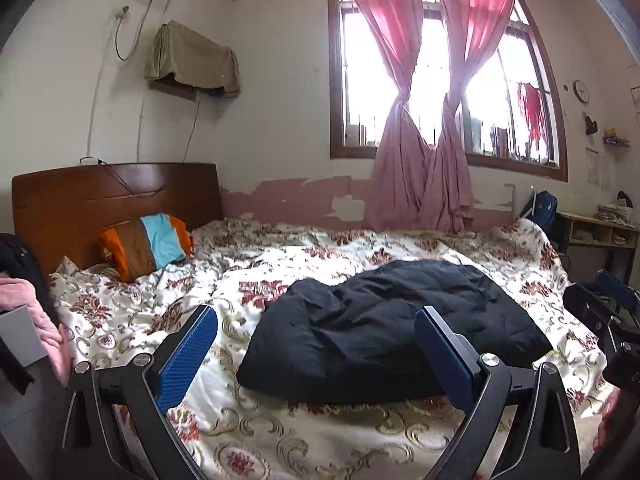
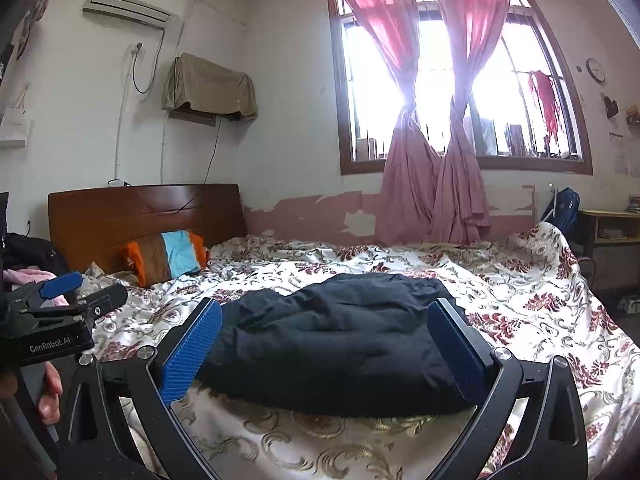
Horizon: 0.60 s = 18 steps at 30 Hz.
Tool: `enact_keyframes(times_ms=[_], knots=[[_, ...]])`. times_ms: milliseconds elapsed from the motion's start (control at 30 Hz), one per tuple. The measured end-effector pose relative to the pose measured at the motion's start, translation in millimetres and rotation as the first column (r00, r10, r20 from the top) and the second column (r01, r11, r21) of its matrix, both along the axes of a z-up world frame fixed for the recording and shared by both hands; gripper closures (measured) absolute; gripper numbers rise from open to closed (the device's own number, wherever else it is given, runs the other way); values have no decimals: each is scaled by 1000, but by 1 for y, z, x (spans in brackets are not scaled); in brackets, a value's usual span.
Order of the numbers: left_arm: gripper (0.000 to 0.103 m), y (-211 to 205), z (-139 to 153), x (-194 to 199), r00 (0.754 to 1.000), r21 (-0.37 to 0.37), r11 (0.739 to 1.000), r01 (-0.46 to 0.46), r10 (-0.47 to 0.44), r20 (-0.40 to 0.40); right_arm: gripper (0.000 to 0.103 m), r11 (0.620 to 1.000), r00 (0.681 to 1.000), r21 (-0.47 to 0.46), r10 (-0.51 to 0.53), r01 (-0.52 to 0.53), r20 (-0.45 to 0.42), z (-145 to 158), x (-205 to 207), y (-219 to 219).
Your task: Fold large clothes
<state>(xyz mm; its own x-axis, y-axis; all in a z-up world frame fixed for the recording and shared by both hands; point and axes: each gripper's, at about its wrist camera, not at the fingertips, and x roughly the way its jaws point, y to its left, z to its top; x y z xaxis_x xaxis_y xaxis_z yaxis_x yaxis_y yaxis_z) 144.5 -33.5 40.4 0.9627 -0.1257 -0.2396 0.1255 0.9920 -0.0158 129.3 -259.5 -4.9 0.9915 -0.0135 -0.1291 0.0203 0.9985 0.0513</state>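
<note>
A dark navy padded garment (image 1: 384, 328) lies bunched in a rough rectangle on the floral bedspread (image 1: 280, 256); it also shows in the right wrist view (image 2: 340, 340). My left gripper (image 1: 316, 316) is open and empty, held above the bed's near edge in front of the garment, apart from it. My right gripper (image 2: 326, 312) is open and empty too, just short of the garment's near edge. The right gripper shows at the right edge of the left wrist view (image 1: 608, 300), and the left gripper at the left edge of the right wrist view (image 2: 60, 300).
A striped orange, brown and blue pillow (image 1: 146, 244) leans on the wooden headboard (image 1: 112, 196). Pink and black clothes (image 1: 24, 296) pile at the left. A window with pink curtains (image 1: 420, 120) is behind the bed, with a desk (image 1: 600, 232) at right.
</note>
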Motion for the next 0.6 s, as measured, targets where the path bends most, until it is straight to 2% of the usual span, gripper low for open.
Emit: enact_keyframes(times_ms=[233,367,600], knots=[[4,14,4,-34,1000,2,1000,22,-22,-22,2,1000,999,-22,-18,17,-28,11,-33,12],[3,24,-1,-52,999,-22,1000,1,-2,-45,2,998,998,-43,-38,36,-44,12,-49,18],[3,29,-9,-71,998,0,1000,-21,21,-52,2,1000,997,-27,-11,9,-78,6,-69,19]])
